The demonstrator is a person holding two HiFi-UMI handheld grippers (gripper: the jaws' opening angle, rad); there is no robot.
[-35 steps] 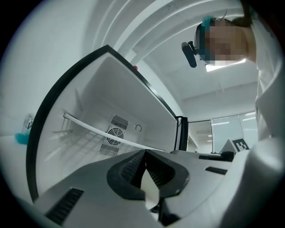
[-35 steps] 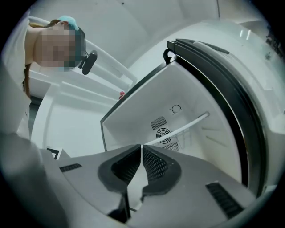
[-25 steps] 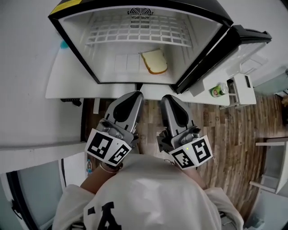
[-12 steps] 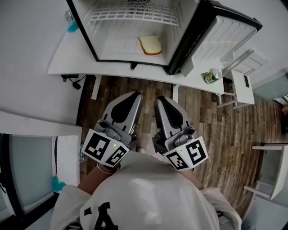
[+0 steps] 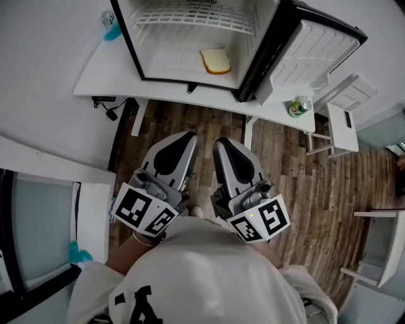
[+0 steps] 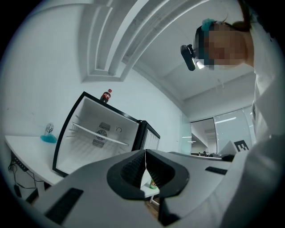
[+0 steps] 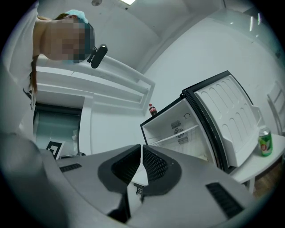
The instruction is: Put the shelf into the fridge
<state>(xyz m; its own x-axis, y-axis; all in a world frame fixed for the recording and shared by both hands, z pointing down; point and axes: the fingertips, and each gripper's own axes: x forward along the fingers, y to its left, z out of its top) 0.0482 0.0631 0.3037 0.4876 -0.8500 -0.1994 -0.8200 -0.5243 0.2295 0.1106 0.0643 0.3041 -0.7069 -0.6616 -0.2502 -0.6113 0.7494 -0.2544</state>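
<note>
White wire shelf [image 5: 190, 19] already sits across the upper part of the black-framed white mini fridge [image 5: 262, 50], far side. Left gripper [image 5: 185, 135] and right gripper [image 5: 222, 143] are both pressed together, empty, near the body, well apart from the fridge. Looks done. To finish well, confirm the shelf lies level on both side rails and leave the bread slice [image 5: 216, 61] alone.

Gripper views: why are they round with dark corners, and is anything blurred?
Left gripper view: the wide-angle lens bends the fridge, the corners go black, and the near left gripper looks slightly soft. Right gripper view: same bending; the fridge door curves. Head view: evenly lit, sharp.
</note>
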